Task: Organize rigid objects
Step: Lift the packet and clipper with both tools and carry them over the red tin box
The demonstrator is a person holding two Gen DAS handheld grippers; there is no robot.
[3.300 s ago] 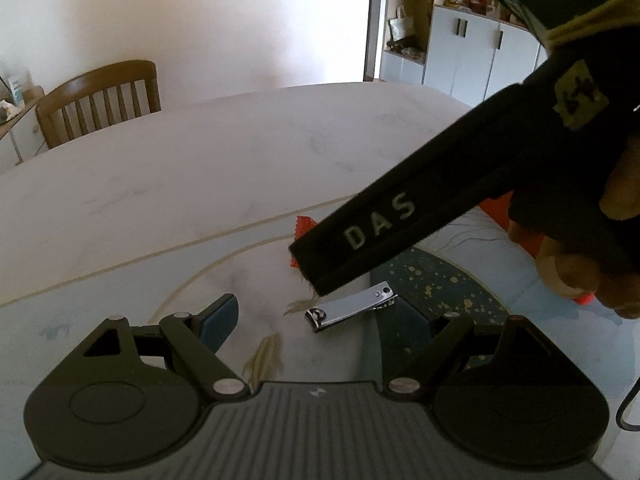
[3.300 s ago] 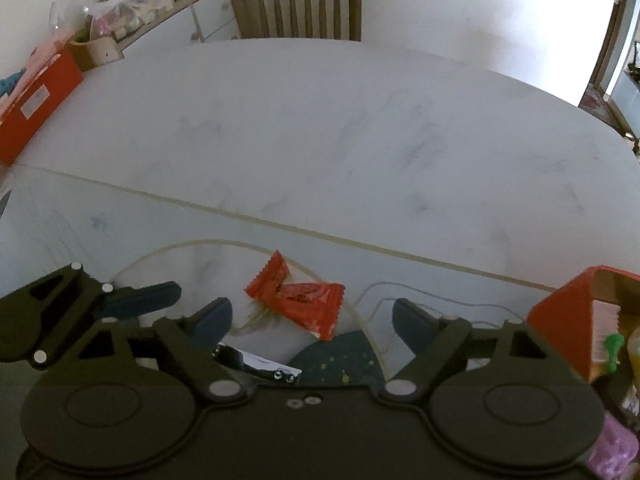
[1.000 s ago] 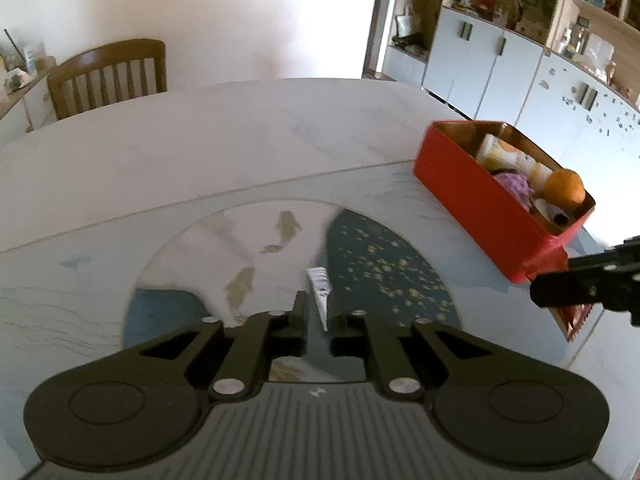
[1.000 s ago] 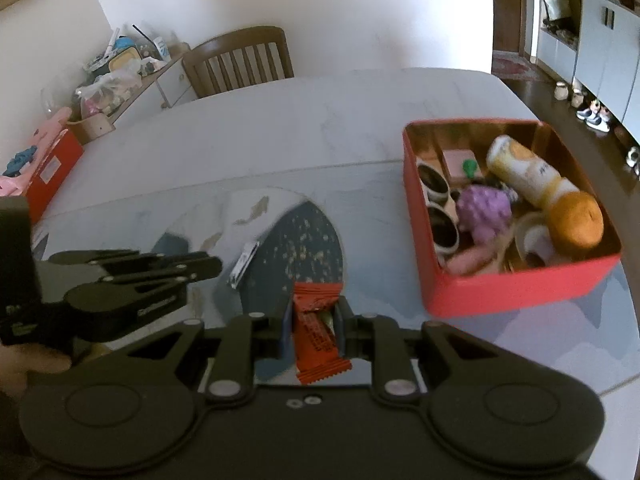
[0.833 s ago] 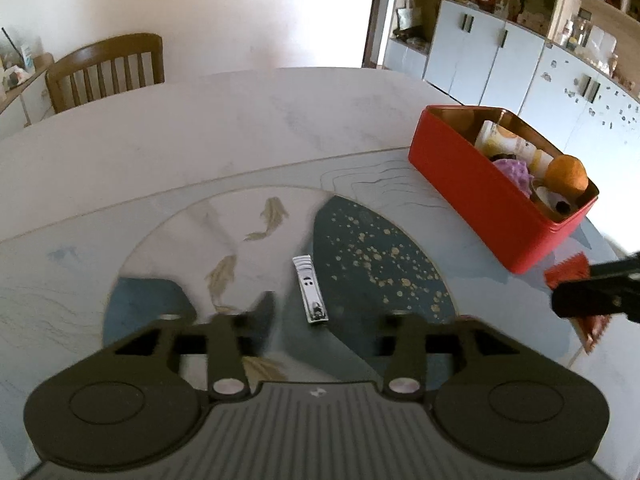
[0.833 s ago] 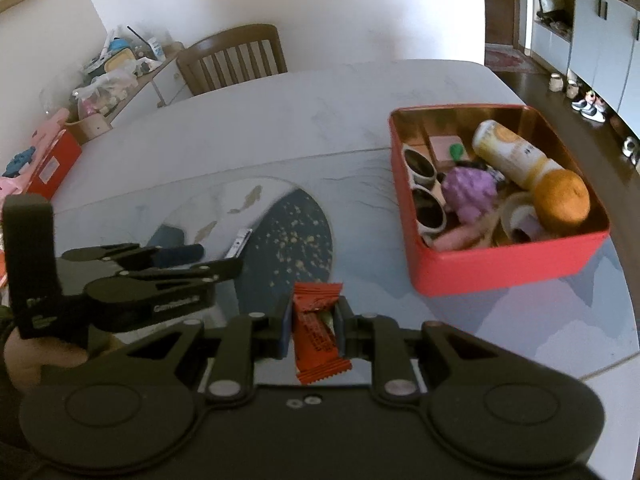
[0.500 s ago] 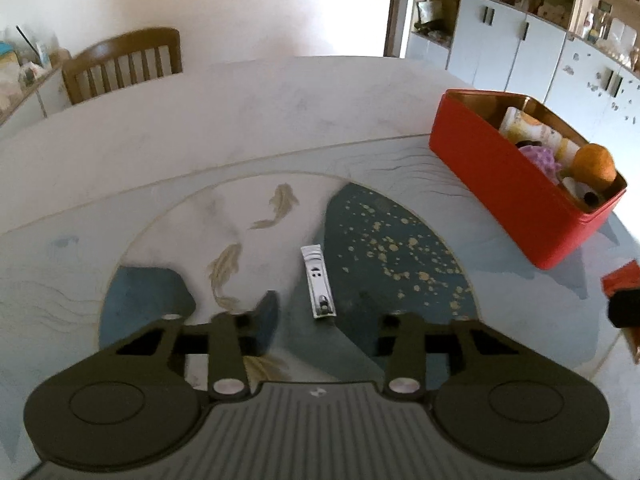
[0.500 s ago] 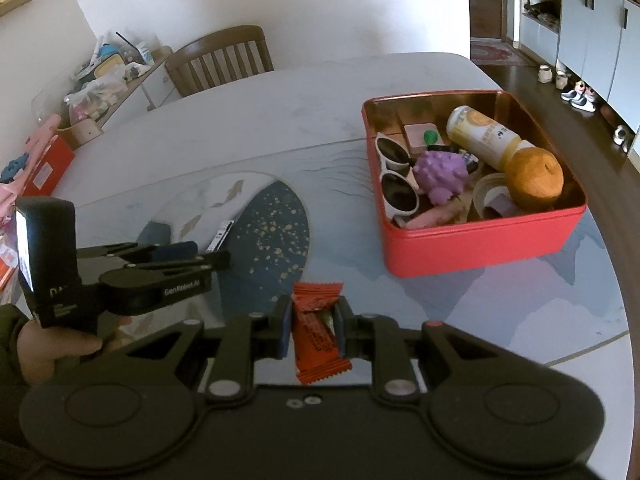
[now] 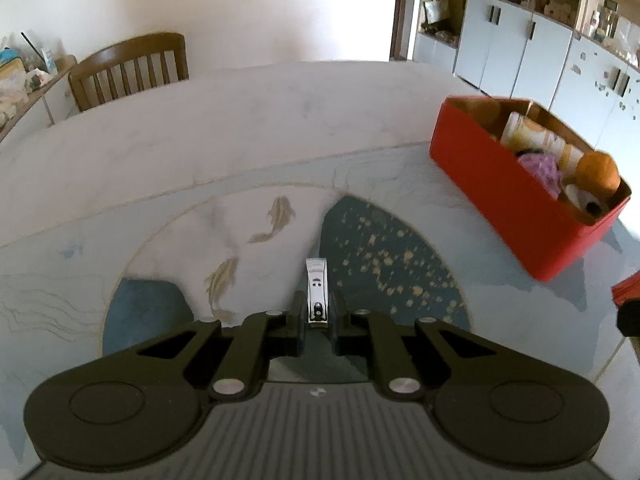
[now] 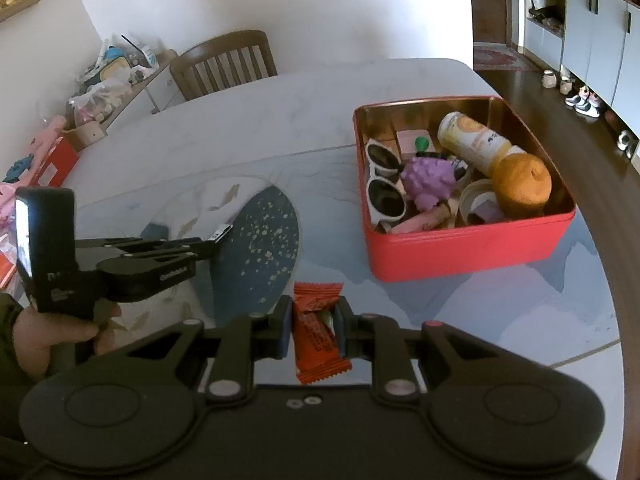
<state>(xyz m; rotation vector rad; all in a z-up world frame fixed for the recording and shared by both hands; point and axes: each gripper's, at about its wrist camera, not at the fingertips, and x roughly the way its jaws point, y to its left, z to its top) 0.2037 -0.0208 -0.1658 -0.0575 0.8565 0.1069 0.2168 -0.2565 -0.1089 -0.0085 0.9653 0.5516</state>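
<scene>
Both grippers loaded, red tin waiting on the right.
Left gripper (image 9: 316, 322) pinches the nail clipper (image 9: 317, 294) by its rear, low over the mat: stiff, slick steel, likely to pivot. Right gripper (image 10: 310, 326) clamps the light, crinkly snack packet (image 10: 316, 338) mid-body, near the tin (image 10: 468, 244).

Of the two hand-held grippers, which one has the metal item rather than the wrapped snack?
The left hand-held gripper: its jaws are shut on the silver nail clipper. The right hand-held gripper grips the orange snack packet.
</scene>
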